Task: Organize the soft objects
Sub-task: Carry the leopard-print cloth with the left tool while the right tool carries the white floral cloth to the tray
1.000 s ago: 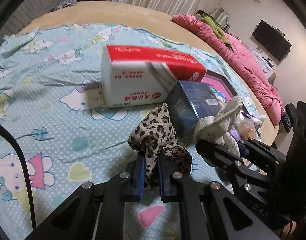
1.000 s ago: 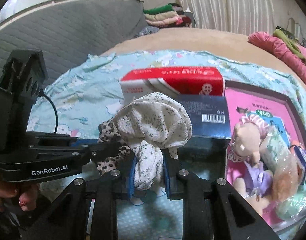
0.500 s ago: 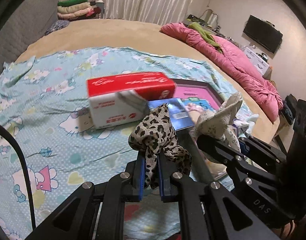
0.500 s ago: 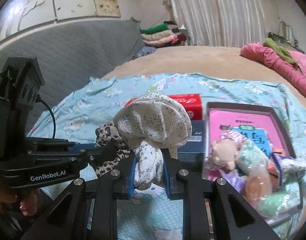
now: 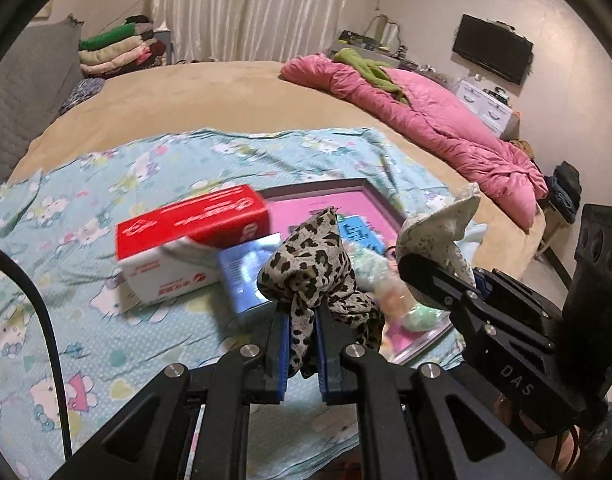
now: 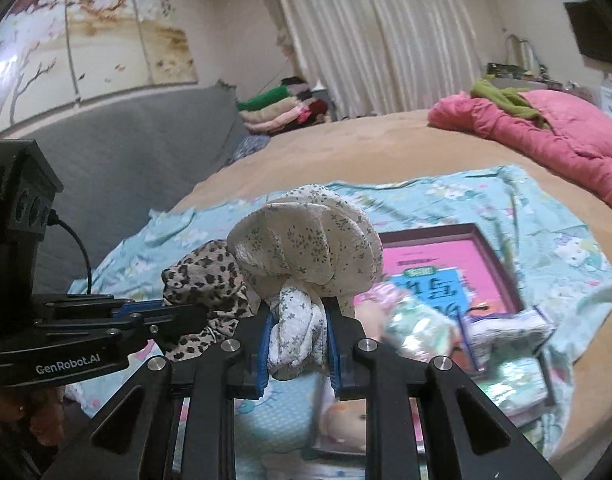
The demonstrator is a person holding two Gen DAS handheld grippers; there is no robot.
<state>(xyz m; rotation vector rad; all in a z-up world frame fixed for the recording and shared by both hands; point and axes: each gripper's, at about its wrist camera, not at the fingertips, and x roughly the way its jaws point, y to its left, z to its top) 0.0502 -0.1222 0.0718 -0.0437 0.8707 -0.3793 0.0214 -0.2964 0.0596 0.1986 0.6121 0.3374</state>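
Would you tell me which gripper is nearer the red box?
Left. The left gripper is just beside the red box; the right gripper is farther off, over the pink tray.

"GenRobot.AI", white letters, on side of left gripper (image 6: 186,316) body, right wrist view. "DAS" on side of right gripper (image 5: 430,280) body, left wrist view. Print on red-white box (image 5: 190,248) and pink box (image 6: 446,264) blurred, unreadable.
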